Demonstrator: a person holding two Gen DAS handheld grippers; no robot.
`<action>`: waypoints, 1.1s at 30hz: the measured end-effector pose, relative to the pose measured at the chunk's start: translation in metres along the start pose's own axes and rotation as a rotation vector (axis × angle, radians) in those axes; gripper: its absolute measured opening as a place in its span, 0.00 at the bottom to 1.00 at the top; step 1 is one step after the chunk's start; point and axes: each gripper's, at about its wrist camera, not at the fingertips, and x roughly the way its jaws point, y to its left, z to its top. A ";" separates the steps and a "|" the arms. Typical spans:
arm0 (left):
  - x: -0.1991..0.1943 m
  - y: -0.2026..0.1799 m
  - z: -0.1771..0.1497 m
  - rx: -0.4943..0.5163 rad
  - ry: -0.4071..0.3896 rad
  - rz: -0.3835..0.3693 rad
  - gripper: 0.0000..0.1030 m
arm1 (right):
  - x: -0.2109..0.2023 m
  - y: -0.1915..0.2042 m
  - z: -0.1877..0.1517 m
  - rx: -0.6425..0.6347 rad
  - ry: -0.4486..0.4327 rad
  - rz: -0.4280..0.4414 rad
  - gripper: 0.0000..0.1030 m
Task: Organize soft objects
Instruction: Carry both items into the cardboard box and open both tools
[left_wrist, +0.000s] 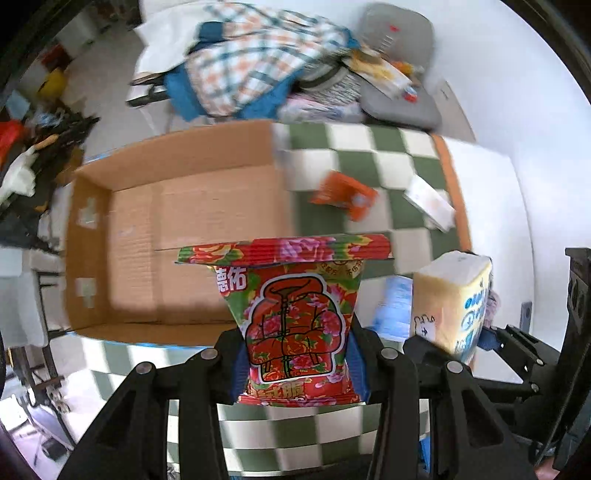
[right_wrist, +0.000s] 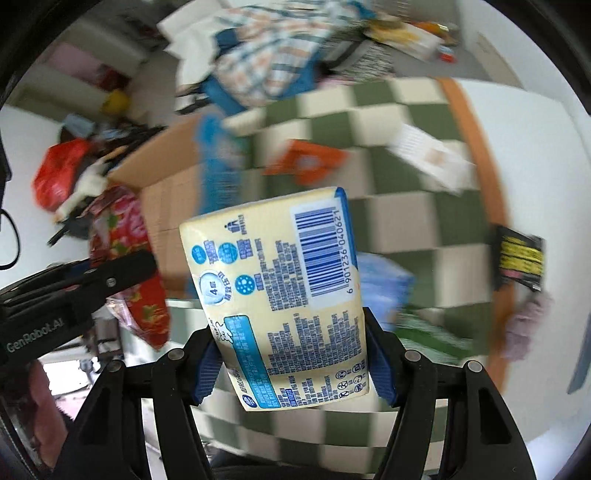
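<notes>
My left gripper (left_wrist: 299, 365) is shut on a red floral packet (left_wrist: 295, 314) and holds it above the checkered cloth, near the front right corner of an open cardboard box (left_wrist: 177, 221). My right gripper (right_wrist: 295, 365) is shut on a pale yellow tissue pack (right_wrist: 284, 295) with a barcode, held above the cloth. In the left wrist view the tissue pack (left_wrist: 454, 295) shows at the right. In the right wrist view the floral packet (right_wrist: 125, 258) and the box (right_wrist: 170, 192) show at the left.
An orange packet (left_wrist: 343, 194) and a white packet (left_wrist: 428, 201) lie on the green checkered cloth (left_wrist: 369, 155). A blue pack (right_wrist: 380, 284) and a black and yellow packet (right_wrist: 519, 258) lie nearer. Clothes and cushions (left_wrist: 258, 62) are piled behind the box.
</notes>
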 end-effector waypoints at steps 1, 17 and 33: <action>-0.004 0.017 0.001 -0.020 -0.004 0.003 0.40 | 0.001 0.020 0.002 -0.013 0.001 0.015 0.67; 0.099 0.207 0.090 -0.142 0.177 -0.090 0.40 | 0.132 0.228 0.093 -0.019 0.077 -0.020 0.67; 0.172 0.209 0.118 -0.091 0.297 -0.140 0.42 | 0.223 0.216 0.133 -0.011 0.090 -0.103 0.68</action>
